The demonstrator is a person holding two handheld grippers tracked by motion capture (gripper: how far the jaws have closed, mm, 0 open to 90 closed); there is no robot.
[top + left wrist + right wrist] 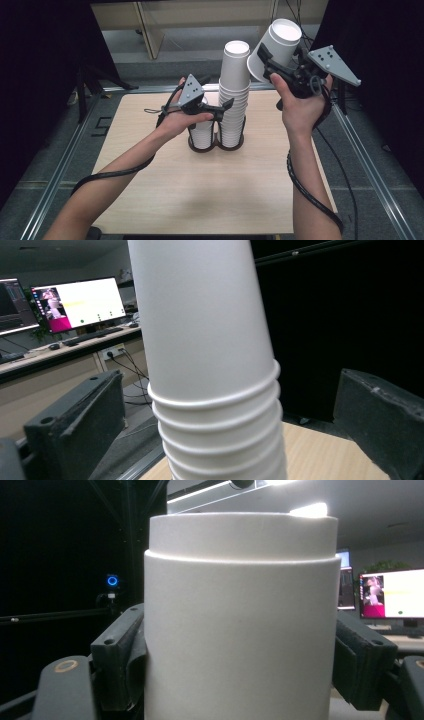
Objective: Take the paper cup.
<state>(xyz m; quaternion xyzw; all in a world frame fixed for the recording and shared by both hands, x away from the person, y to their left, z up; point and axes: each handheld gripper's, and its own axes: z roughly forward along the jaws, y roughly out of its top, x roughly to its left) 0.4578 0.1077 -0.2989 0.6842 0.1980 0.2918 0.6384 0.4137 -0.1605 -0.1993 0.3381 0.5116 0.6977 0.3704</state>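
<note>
R gripper (267, 62) clamped on one white paper cup (276, 47), lifted off, up right of the tall white paper-cup stack (235, 100). L gripper (222, 107) jaws wide, straddling stack, no contact. I'd keep L steadying low; carry cup clear before tilting.

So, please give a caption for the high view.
Right gripper lifts a paper cup beside the cup stack.

no legible text on anything
</note>
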